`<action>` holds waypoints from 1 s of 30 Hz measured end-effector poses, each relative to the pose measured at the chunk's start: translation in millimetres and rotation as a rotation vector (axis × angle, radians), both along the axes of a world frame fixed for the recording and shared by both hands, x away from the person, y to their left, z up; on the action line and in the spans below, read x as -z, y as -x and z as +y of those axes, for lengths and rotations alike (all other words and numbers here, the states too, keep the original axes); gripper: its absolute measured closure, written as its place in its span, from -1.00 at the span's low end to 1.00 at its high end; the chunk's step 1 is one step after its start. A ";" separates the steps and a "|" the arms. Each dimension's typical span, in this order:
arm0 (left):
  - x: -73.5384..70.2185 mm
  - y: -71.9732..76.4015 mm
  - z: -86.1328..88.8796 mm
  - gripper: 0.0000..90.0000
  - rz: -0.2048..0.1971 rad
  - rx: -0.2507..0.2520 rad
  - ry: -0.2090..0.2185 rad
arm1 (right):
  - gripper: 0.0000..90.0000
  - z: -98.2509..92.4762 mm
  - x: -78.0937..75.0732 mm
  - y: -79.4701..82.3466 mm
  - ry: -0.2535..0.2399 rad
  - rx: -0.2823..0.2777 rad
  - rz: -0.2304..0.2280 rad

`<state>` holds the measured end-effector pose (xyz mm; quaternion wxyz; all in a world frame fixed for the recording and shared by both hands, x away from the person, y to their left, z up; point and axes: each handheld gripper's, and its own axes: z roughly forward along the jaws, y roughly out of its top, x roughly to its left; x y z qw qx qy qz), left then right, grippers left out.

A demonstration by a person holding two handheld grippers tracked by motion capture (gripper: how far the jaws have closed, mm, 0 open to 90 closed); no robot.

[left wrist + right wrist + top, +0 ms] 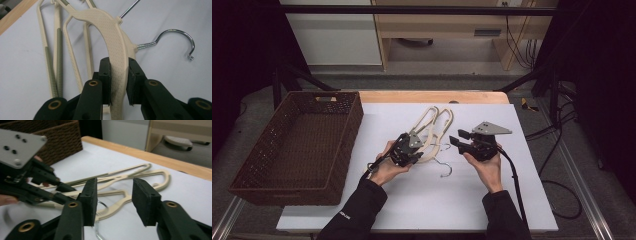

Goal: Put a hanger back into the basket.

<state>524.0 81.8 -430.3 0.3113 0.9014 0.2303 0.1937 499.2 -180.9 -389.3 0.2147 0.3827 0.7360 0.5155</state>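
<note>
A brown wicker basket (297, 145) sits at the table's left, its near wall cut off by a sleeve. Beside it on the white sheet, the left gripper (414, 150) clamps the broad shoulder of a cream hanger (113, 42), hiding part of it. The cream hangers (434, 127) overlap, long axes running away from the person, chrome hook (444, 167) pointing nearer. The right gripper (459, 137) hovers just right of them, jaws parted, empty.

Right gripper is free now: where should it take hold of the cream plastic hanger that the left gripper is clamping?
Probably the bare shoulder near the chrome hook. The left gripper pinches the cream plastic hanger across its broad textured shoulder, so that flat band suits pads. The open right gripper faces it from the hook side; come in level there, clear of the second hanger beneath.
</note>
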 end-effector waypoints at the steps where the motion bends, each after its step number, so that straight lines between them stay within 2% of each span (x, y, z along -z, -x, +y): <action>1: -3.9 0.5 3.7 0.71 0.000 -0.003 -0.003 | 0.08 -6.3 -0.8 0.7 -0.016 0.019 0.000; 4: -9.1 1.2 9.1 0.72 -0.012 -0.021 0.004 | -0.07 -17.5 -1.2 3.0 -0.043 0.051 -0.005; 7: -15.3 2.1 15.1 0.74 -0.025 -0.043 0.009 | -0.16 -24.9 0.7 6.1 -0.048 0.082 -0.008; 11: -23.2 2.0 25.4 0.77 -0.043 -0.090 0.028 | -0.25 -33.3 5.3 9.9 -0.022 0.081 -0.012; 12: -25.6 1.8 28.5 0.78 -0.052 -0.101 0.013 | -0.28 -34.1 5.8 11.4 -0.038 0.085 -0.001; 14: -29.0 1.1 34.1 0.81 -0.066 -0.127 0.014 | -0.34 -38.3 7.5 12.6 -0.025 0.087 -0.004; 15: -30.3 0.8 36.6 0.82 -0.072 -0.148 0.028 | -0.36 -39.3 7.8 13.2 -0.028 0.093 0.001; 20: -38.9 -2.7 54.2 0.88 -0.087 -0.218 0.026 | -0.48 -42.4 9.6 15.6 -0.038 0.099 0.005; 21: -39.5 -3.9 57.4 0.89 -0.087 -0.231 0.035 | -0.50 -43.5 10.2 15.5 -0.025 0.092 0.000; 24: -41.2 -8.2 64.9 0.90 -0.102 -0.251 0.040 | -0.53 -44.0 10.2 16.7 -0.017 0.093 0.006; 26: -41.3 -9.6 68.1 0.91 -0.087 -0.264 0.055 | -0.55 -43.5 9.9 17.7 -0.021 0.093 0.006; 27: -42.0 -10.8 70.0 0.91 -0.101 -0.260 0.054 | -0.56 -43.3 9.8 18.2 -0.021 0.088 0.003; 30: -45.5 -9.1 73.8 0.91 -0.086 -0.270 0.081 | -0.61 -43.2 9.2 20.2 -0.016 0.074 0.002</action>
